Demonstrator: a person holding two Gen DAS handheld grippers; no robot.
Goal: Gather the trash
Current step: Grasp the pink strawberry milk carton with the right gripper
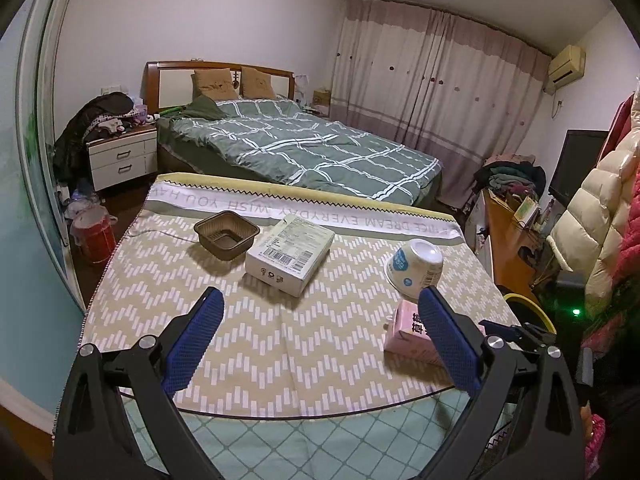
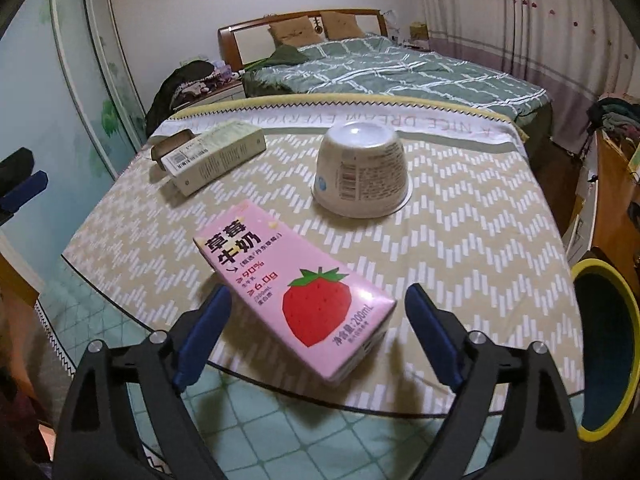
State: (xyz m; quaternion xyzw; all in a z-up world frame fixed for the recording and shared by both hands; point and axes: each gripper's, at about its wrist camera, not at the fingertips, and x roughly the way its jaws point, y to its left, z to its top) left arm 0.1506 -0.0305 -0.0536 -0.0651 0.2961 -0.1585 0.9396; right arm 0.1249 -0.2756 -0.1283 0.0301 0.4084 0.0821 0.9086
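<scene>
A pink strawberry milk carton (image 2: 296, 292) lies flat on the chevron tablecloth (image 2: 460, 240), its near end between the fingers of my right gripper (image 2: 320, 296). That gripper is open; the right pad stands clear of the carton and the left pad is close beside it. Farther back sit an upturned white cup (image 2: 362, 172), a white box (image 2: 216, 156) and a brown plastic tray (image 2: 172, 142) half hidden behind the box. My left gripper (image 1: 320, 296) hangs open over the cloth with nothing between its fingers. In its view are the tray (image 1: 226, 234), the box (image 1: 290, 254), the cup (image 1: 414, 266) and the carton (image 1: 408, 332).
A yellow-rimmed bin (image 2: 592, 266) stands on the floor just right of the table, also in the left wrist view as the bin (image 1: 528, 304). A bed (image 1: 300, 144) lies beyond the table, a nightstand (image 1: 120, 156) to its left, a cluttered desk (image 1: 508, 232) on the right.
</scene>
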